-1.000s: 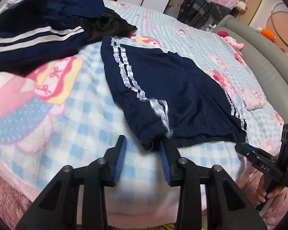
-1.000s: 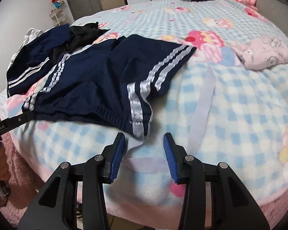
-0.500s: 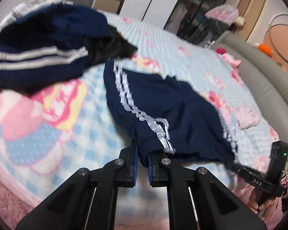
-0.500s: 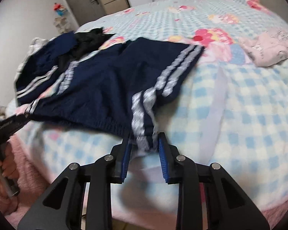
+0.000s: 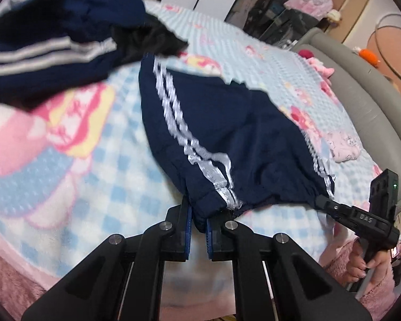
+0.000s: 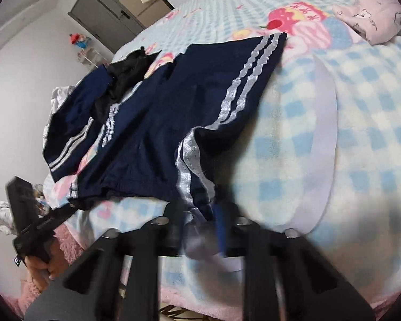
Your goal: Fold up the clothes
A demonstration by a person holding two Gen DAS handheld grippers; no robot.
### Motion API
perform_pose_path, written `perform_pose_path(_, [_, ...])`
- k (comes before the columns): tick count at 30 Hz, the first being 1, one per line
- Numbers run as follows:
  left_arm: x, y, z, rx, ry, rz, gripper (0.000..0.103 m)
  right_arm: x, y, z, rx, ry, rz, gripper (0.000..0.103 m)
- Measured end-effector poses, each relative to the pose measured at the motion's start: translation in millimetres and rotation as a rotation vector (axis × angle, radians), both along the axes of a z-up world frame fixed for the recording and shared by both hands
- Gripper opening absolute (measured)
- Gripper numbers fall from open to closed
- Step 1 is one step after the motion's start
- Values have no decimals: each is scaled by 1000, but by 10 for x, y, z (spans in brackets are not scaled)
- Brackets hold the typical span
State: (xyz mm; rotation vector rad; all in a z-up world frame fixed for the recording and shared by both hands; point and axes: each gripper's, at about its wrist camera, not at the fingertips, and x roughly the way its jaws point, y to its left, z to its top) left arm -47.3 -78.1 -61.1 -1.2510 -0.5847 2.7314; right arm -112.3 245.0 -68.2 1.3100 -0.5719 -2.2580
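Navy shorts [image 5: 227,123] with two white side stripes lie spread on the checked blanket, their elastic waistband at the near edge of the bed. My left gripper [image 5: 197,224] is shut on the left waistband corner, and the fabric bunches between its blue pads. In the blurred right wrist view the right gripper [image 6: 200,214] is closing on the other corner of the shorts [image 6: 157,123], with the striped fabric pinched between its fingers. Each gripper also shows in the other's view: the right gripper [image 5: 320,202] and the left gripper [image 6: 69,208], both at the waistband.
A pile of navy striped clothing [image 5: 53,42] and a black garment [image 5: 147,40] lie at the far left. A pink folded garment [image 6: 374,18] sits far right. A grey padded bed frame [image 5: 374,101] runs along the right. A hand [image 5: 361,264] holds the right gripper's handle.
Both grippers moved onto the waistband corners and closed on the fabric. The right wrist view has rolled, tilting the bed. The waistband is slightly lifted and gathered.
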Motion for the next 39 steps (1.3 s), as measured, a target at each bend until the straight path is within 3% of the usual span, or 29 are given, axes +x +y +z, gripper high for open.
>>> perform_pose_path(7, [88,-31,126,3,-4,-43,9,253,348,175,-356,-45,-62,10])
perform_pose_path(10, [104,-12,86,10,-34,-73,9,338,466,124,-436,-77,-102,10])
perform_pose_path(11, [101,13,39,7,-57,-90,10,348,484,109,-416,-77,-114,10])
perform_pose_path(14, [38,12,-185,22,-172,-103,16,295,403,-52,-188,-115,-120,15])
perform_pose_path(15, [33,2,-219,31,-191,-105,16,291,381,-81,-165,-130,-121,16])
perform_pose_path(16, [55,-22,-185,54,-179,-114,19,295,365,-90,-157,-139,-120,17])
perform_pose_path(18, [102,-94,-91,130,-147,-147,43,313,341,-45,-135,-129,-117,29])
perform_pose_path(19, [122,-145,-65,175,-135,-157,47,317,341,32,-110,-98,-117,33])
perform_pose_path(21, [135,-284,-26,251,-112,-151,47,319,345,187,-55,-34,-119,45])
perform_pose_path(25, [76,-559,-58,416,-92,-112,47,139,408,341,-39,7,-109,49])
perform_pose_path(26, [36,-582,-76,420,-91,-101,47,63,422,312,-46,0,-100,50])
perform_pose_path(28, [-110,-514,-152,293,-151,-88,44,-111,411,214,-39,-20,-79,50])
perform_pose_path(29, [-189,-465,-196,209,-192,-82,38,-207,364,140,11,-42,-78,48])
perform_pose_path(30, [-257,-399,-242,115,-241,-81,32,-303,312,62,68,-68,-79,41])
perform_pose_path(31, [-295,-334,-267,37,-281,-87,32,-349,302,45,96,-80,-87,34])
perform_pose_path(34, [-283,-320,-74,-30,-229,-98,32,-397,336,124,141,-74,-125,32])
perform_pose_path(37, [-463,-458,161,-73,-123,-105,32,-344,354,623,267,103,-145,39])
perform_pose_path(39, [-735,-599,215,-85,-74,-85,33,-433,227,913,286,178,-78,43])
